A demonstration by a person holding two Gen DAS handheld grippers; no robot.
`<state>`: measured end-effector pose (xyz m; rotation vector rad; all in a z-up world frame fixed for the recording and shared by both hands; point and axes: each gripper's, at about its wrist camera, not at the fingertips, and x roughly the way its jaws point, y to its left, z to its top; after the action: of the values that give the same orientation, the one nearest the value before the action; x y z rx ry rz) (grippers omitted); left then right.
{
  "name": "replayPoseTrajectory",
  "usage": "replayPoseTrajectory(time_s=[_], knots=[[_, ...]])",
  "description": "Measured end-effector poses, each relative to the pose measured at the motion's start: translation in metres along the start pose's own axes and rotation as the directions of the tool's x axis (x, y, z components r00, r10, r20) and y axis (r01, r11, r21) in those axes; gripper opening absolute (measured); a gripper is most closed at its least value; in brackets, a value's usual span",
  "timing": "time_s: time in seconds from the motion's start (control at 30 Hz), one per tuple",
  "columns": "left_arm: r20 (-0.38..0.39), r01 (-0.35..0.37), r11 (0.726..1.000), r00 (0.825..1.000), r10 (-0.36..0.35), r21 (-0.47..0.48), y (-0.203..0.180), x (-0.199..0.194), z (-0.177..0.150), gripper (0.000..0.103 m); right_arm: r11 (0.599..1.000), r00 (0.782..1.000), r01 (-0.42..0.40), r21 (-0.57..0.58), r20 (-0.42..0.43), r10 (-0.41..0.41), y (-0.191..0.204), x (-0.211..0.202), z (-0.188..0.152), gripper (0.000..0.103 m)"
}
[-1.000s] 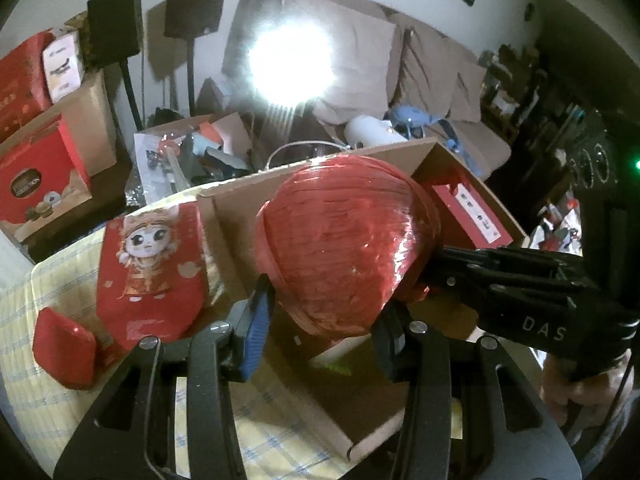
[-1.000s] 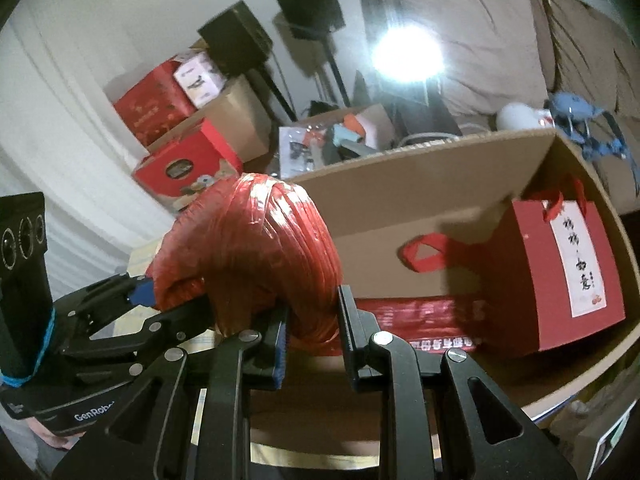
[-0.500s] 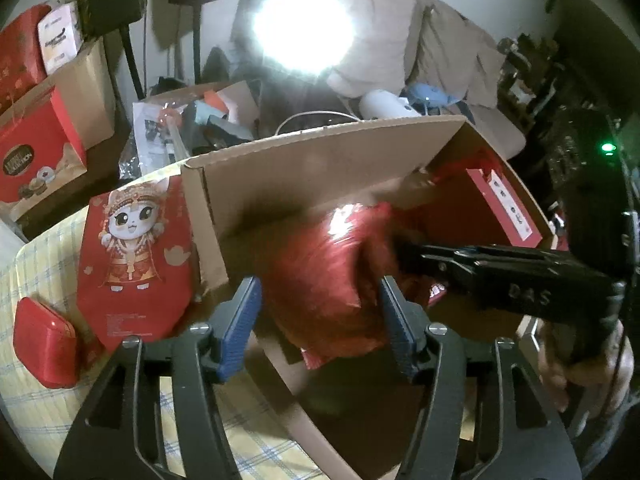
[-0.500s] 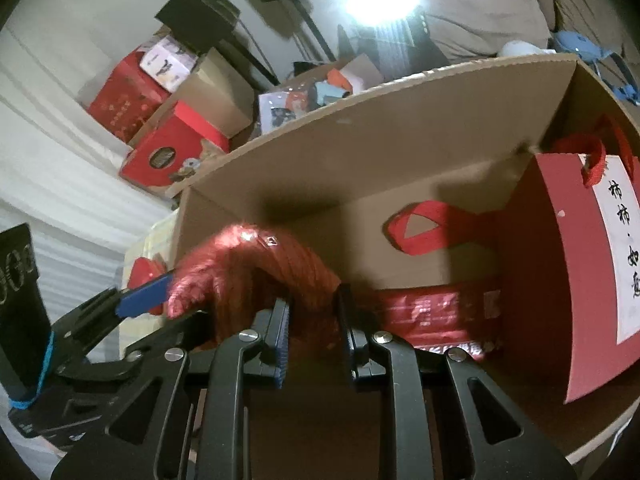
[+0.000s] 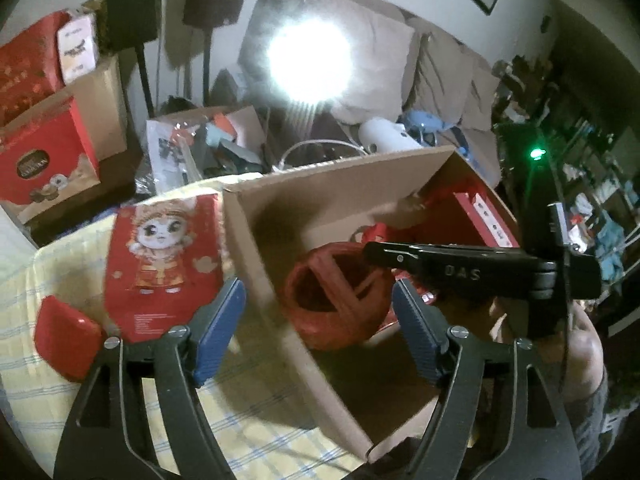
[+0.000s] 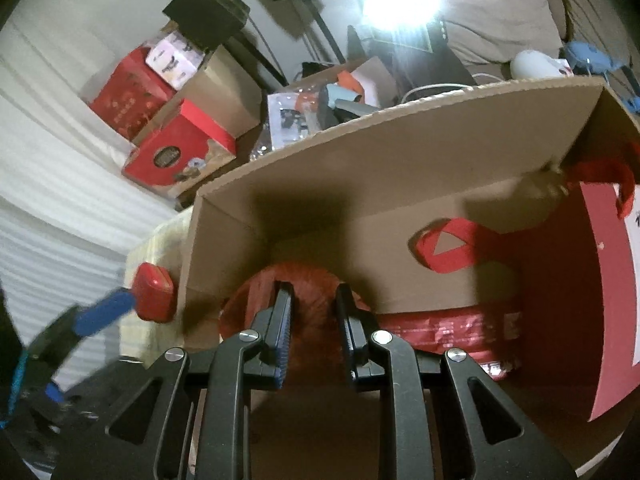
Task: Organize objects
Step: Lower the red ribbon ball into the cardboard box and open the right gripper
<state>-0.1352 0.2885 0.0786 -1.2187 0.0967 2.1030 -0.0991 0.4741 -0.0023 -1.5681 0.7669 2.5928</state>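
A red paper lantern (image 5: 334,306) sits inside the open cardboard box (image 5: 320,188), near its left wall. My right gripper (image 6: 313,322) reaches into the box and its fingers are closed on the lantern (image 6: 308,280); it also shows in the left wrist view (image 5: 374,249). My left gripper (image 5: 318,330) is open wide and empty, drawn back above the box's near edge. A red packet with a cartoon figure (image 5: 162,264) and a small red case (image 5: 66,334) lie on the checked cloth left of the box.
Red gift bags (image 6: 592,300) stand in the right half of the box. Behind the table are stacked red and brown boxes (image 5: 48,148), a cluttered carton (image 5: 208,148), speaker stands (image 5: 208,32), a bright lamp and a sofa (image 5: 400,80).
Both grippers lowered the lantern into the box. My left gripper then opened, let go of it and pulled back. The right gripper stays closed on it.
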Motion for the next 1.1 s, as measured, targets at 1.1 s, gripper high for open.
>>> replayPoseTrajectory(time_s=[1.1], knots=[[0.016,-0.052,0.988,0.998,0.055,-0.148,0.096,-0.036,-0.032,0.075,0.984,0.999,-0.002,0.179,-0.036,0.009,-0.015,0.036,0.022,0.039]])
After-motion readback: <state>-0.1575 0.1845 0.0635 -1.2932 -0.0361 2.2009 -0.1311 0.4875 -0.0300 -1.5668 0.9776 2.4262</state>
